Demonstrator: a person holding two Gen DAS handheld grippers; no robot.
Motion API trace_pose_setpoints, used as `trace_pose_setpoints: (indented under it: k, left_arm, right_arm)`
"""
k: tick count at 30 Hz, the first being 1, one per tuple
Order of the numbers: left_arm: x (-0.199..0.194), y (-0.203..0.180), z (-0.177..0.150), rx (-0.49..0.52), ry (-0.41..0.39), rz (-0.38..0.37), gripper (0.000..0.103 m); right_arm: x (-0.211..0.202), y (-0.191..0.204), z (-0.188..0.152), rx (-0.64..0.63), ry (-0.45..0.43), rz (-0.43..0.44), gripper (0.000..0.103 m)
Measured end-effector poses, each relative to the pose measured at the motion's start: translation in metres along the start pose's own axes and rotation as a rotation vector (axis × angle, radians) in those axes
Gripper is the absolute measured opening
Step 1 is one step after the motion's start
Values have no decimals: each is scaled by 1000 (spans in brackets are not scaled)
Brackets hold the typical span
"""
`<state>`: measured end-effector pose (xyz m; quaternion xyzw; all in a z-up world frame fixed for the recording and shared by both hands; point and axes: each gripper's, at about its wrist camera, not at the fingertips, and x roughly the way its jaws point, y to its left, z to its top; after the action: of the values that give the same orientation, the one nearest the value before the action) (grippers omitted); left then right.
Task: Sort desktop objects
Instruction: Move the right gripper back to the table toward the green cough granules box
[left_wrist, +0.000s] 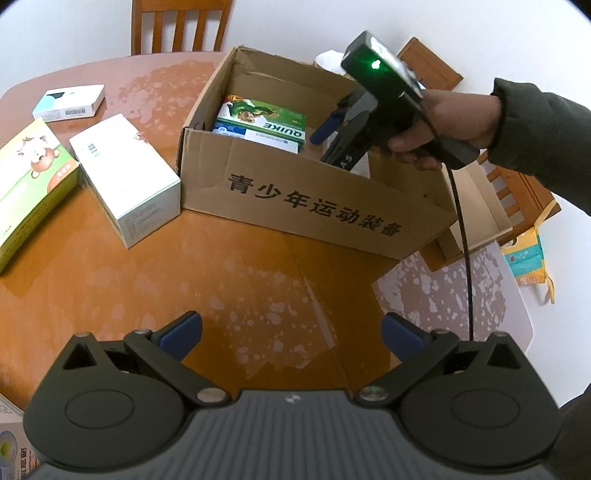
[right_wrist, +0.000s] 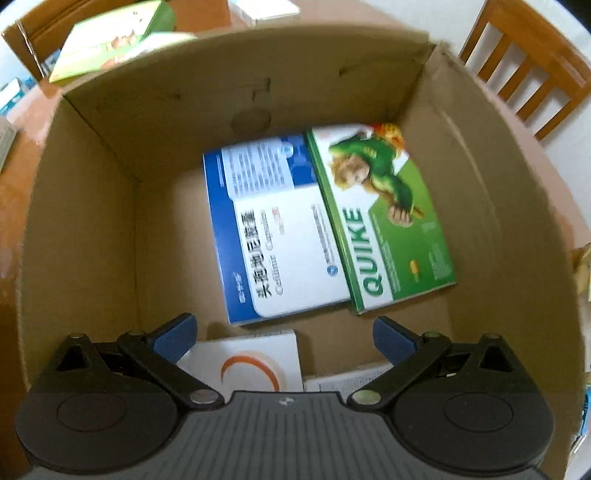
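On the far left of the wooden surface (left_wrist: 229, 280) lies my green and white box with a cartoon bear (left_wrist: 27, 181). Behind it lies a flat white and pale blue box with a barcode (left_wrist: 68, 101). Just right of the bear box lies a plain white box (left_wrist: 123, 177), which sits close to the left wall of the open cardboard box (left_wrist: 310, 206) without clearly touching it.

My left tongs (left_wrist: 291, 334) hover low over a bare stretch of the surface in front of the cardboard box, spread wide, with nothing between the blue pads.

Inside the cardboard box, seen from my right wrist, a blue and white medicine box (right_wrist: 273, 229) lies flat on the bottom. A green box marked QUIKE (right_wrist: 388, 221) lies on its right, overlapping its edge. Nearer to me, a white box with an orange ring (right_wrist: 247, 360) lies on the bottom, and the corner of another white box (right_wrist: 347, 380) shows beside it, mostly hidden by the tool.

My right tongs (right_wrist: 284, 334) point down into the cardboard box over these items, spread wide and holding nothing. In the left wrist view my right hand (left_wrist: 443, 125) grips the tool's handle above the right part of the cardboard box, and a black cable (left_wrist: 463, 251) hangs down from it. A wooden chair (left_wrist: 181, 24) stands behind the surface.
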<state>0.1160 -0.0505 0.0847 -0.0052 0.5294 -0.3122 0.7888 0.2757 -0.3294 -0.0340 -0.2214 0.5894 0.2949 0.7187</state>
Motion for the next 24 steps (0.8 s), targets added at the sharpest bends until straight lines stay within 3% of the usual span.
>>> trace_pose_setpoints:
  k: [8, 11, 15, 19, 21, 24]
  left_arm:
    - [-4, 3, -1, -25, -18, 17, 103]
    - [-9, 2, -4, -39, -34, 37, 103]
    - [-16, 0, -7, -58, -54, 63, 103]
    - [-22, -1, -10, -77, -75, 88, 103]
    - [-32, -2, -18, -97, -94, 114, 103]
    - [-49, -3, -32, -132, -125, 159, 103]
  right_arm:
    - [4, -8, -6, -15, 75, 8, 103]
    - [1, -7, -4, -20, 55, 8, 103]
    - [-40, 0, 2, 9, -79, -85, 103]
    - [-106, 34, -5, -97, -315, -256, 103]
    - [-144, 60, -12, -181, -461, -306, 103]
    - [-170, 112, -9, -439, -617, -364, 103]
